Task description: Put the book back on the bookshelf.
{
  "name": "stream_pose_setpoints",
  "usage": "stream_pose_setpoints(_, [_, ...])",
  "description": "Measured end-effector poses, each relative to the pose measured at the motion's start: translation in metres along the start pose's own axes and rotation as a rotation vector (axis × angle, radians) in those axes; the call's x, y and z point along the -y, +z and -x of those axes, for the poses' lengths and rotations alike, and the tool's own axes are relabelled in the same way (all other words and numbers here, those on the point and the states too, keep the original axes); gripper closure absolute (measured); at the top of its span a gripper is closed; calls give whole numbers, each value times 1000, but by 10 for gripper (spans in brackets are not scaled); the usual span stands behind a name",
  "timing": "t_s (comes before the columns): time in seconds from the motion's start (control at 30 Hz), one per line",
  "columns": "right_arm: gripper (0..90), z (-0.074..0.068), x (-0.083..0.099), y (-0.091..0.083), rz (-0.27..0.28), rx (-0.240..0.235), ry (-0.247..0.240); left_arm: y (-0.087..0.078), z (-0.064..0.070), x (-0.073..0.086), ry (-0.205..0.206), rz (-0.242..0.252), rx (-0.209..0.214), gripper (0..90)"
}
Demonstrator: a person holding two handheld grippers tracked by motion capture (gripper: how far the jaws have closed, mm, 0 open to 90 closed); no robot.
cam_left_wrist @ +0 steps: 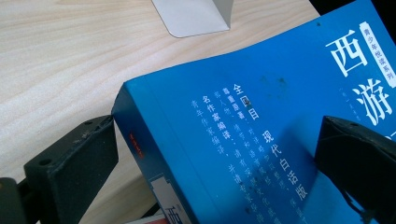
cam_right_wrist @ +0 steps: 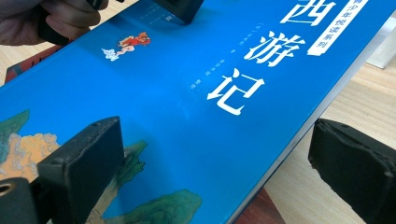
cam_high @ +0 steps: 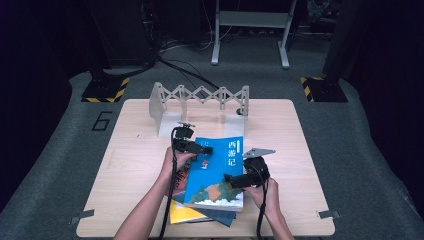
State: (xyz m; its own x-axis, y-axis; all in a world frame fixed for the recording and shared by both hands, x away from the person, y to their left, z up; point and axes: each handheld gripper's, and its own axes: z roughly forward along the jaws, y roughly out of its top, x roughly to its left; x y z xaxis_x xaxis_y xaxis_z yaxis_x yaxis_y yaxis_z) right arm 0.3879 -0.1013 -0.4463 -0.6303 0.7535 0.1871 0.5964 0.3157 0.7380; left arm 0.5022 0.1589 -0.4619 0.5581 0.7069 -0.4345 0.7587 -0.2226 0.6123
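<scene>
While we look down from the high view, we note these things:

Blue book point(cam_high: 216, 172): it lies on top of a small pile at the near middle of the table point(cam_high: 135, 165), with white characters on its cover.

Pile: we count three or four books; under the blue one we see a yellow book point(cam_high: 182, 214), a dark blue book point(cam_high: 222, 216) and a reddish cover point(cam_high: 182, 176) at the left.

Book rack point(cam_high: 197, 102): one grey folding rack stands at the far side of the table, and no book is in it.

Left gripper point(cam_high: 198, 148): our left hand point(cam_high: 175, 160) holds it at the far left corner of the blue book. In the left gripper view its jaws are spread, one beside the spine edge, one over the cover; we cannot tell whether they press.

Right gripper point(cam_high: 233, 179): our right hand point(cam_high: 267, 192) holds it at the near right edge of the book. In the right gripper view the jaws stand apart, one over the cover, one beyond the page edge, so it is released.

Grippers: two.
</scene>
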Motion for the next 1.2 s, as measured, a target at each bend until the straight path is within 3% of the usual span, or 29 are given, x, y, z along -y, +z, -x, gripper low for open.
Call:
stream_pose_setpoints(0.17, [28,0,0,0,0,0,-3,5,-3,0,-43,-7,54,0])
stream_pose_setpoints(0.47, [29,1,0,1,-4,-5,4,2,3,-4,-17,-28,18,0])
stream_pose_setpoints(0.57, [29,2,1,2,-2,-14,14,-2,5,-5,11,-30,16,6])
stream_pose_setpoints(0.7, [29,2,0,2,-6,-18,17,-6,6,-5,8,-15,24,19])
stream_pose_setpoints(0.93, [30,1,-2,3,-16,-12,5,-17,14,-9,40,17,28,24])
stream_pose_setpoints(0.97, [31,1,-2,3,-16,-12,7,-23,17,-12,59,19,30,26])
stream_pose_setpoints(1.2, [34,2,-3,6,-9,-21,4,-32,21,-12,73,27,27,41])
